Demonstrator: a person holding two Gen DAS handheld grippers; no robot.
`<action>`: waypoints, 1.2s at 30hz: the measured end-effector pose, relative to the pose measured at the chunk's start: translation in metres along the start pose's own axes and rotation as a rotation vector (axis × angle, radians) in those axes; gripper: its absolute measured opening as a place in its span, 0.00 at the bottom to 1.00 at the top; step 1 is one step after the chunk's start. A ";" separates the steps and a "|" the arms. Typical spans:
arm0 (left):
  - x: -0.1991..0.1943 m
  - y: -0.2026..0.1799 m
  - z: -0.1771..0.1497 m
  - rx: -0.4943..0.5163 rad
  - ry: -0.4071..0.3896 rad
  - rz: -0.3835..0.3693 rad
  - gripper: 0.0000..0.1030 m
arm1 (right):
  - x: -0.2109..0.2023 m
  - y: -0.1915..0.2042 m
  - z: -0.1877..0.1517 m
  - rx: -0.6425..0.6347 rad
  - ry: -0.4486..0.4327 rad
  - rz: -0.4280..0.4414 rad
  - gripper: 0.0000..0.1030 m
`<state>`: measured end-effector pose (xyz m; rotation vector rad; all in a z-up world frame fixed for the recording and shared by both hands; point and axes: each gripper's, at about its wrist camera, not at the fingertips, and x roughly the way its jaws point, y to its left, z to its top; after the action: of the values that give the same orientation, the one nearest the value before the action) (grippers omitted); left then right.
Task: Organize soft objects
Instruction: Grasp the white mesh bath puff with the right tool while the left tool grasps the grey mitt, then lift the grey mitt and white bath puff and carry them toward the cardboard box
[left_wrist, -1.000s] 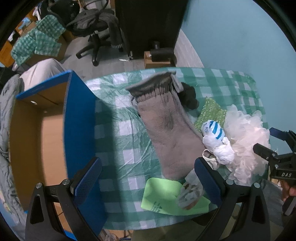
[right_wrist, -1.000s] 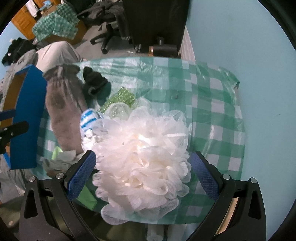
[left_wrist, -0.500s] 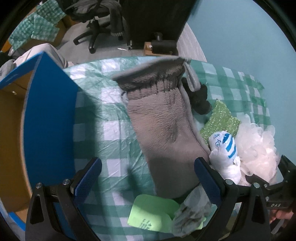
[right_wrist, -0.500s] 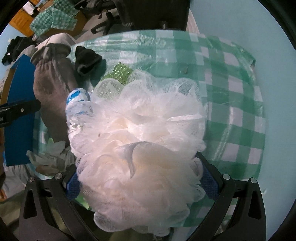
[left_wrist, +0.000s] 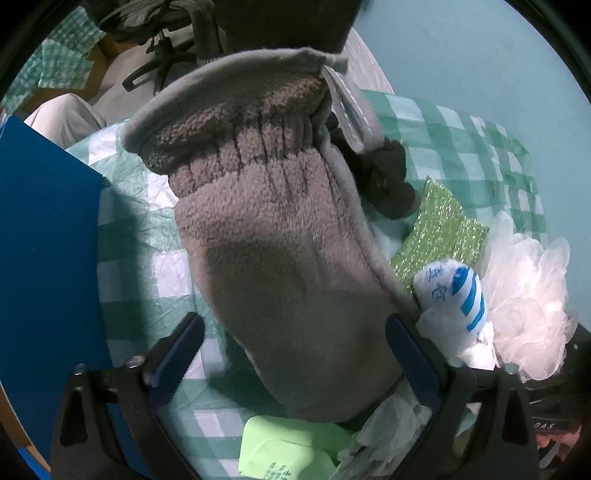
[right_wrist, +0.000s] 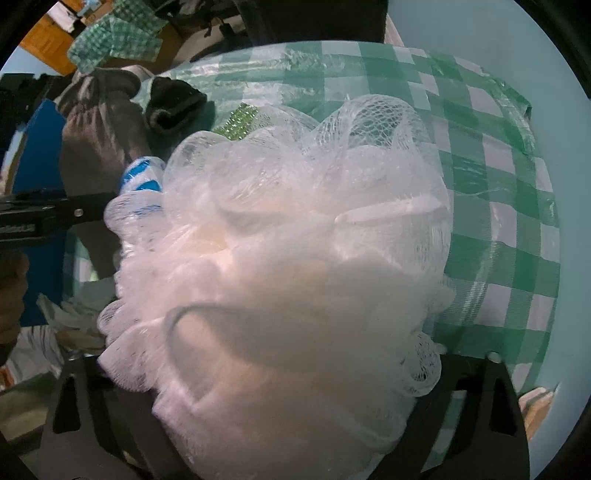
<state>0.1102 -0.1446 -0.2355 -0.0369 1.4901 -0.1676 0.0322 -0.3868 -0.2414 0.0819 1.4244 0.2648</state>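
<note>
**Two grippers lowered onto a heap of soft things**

On the green checked tablecloth (right_wrist: 491, 122) a grey fleece mitt (left_wrist: 280, 258) lies lengthwise, its lower end between the blue pads of the left gripper (left_wrist: 295, 354). Those jaws stand wide and are closing; the right pad sits at the mitt's edge, the left pad apart from it. Just beside the mitt lie a dark sock (left_wrist: 388, 184), a glittery green scouring pad (left_wrist: 439, 229), a white bundle with blue stripes (left_wrist: 454, 295) and a pale green packet (left_wrist: 284, 454). A blue box wall (left_wrist: 44, 258) stands to the left. The white mesh bath pouf (right_wrist: 295, 258) fills the right gripper (right_wrist: 288, 387), hiding its pads; its jaws are closing around the pouf, though contact cannot be told.
</note>
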 end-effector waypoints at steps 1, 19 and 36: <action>0.000 0.001 0.000 -0.014 -0.001 0.001 0.64 | -0.002 0.001 -0.001 -0.001 -0.006 0.007 0.77; -0.038 0.000 -0.023 0.083 -0.133 0.019 0.16 | -0.049 0.004 -0.011 0.003 -0.102 -0.013 0.58; -0.099 0.003 -0.030 0.197 -0.325 0.154 0.15 | -0.089 0.013 -0.004 0.022 -0.212 -0.053 0.58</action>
<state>0.0739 -0.1263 -0.1407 0.2002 1.1418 -0.1744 0.0151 -0.3948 -0.1530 0.0875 1.2168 0.1913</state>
